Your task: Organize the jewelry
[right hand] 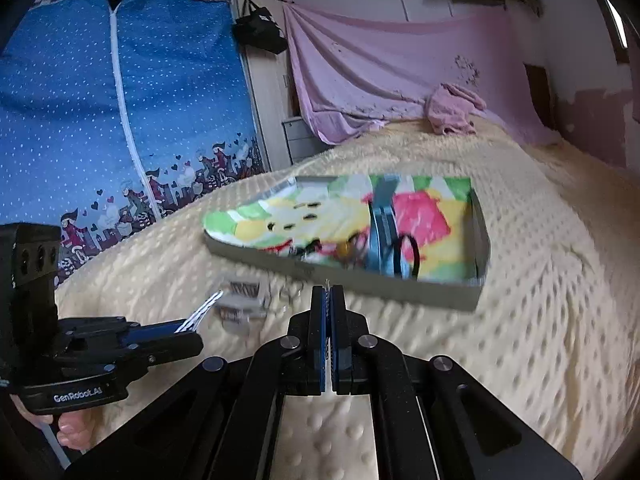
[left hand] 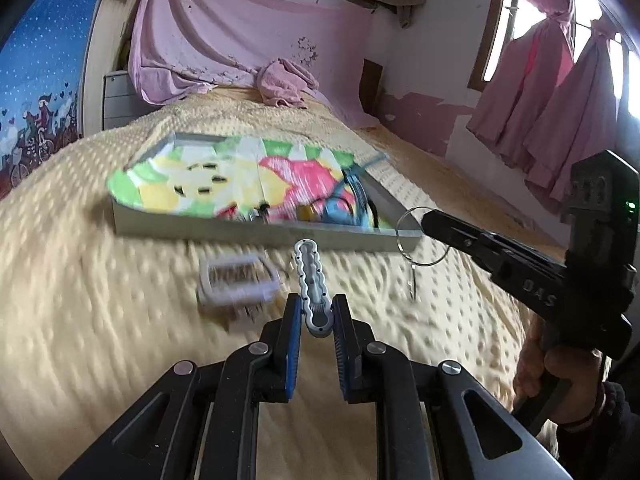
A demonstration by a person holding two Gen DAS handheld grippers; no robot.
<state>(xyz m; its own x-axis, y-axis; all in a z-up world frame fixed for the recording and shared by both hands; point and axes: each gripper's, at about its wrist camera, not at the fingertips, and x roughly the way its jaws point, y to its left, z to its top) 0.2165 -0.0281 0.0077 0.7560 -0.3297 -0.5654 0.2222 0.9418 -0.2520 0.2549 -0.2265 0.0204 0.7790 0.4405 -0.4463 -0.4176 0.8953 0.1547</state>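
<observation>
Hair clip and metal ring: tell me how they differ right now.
The grey hair clip is long, wavy-edged and plastic-looking; the metal ring is a thin wire hoop. The clip sits in the left gripper, pointing forward; the ring hangs from the tip of the right gripper, jaws shut. Both are held above the yellow blanket.

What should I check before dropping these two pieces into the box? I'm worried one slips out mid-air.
1. Left tongs clamped on the grey clip: ok, pinched at its near end.
2. Right tongs holding the wire hoop: ok, the hoop hangs from the tips.
3. Box ahead with its top open: ok.
4. Free room inside the box: cannot tell; its near right corner looks crowded, and the picture is blurred.
5. Everything off the blanket: not ok, a white comb lies outside the box.
</observation>
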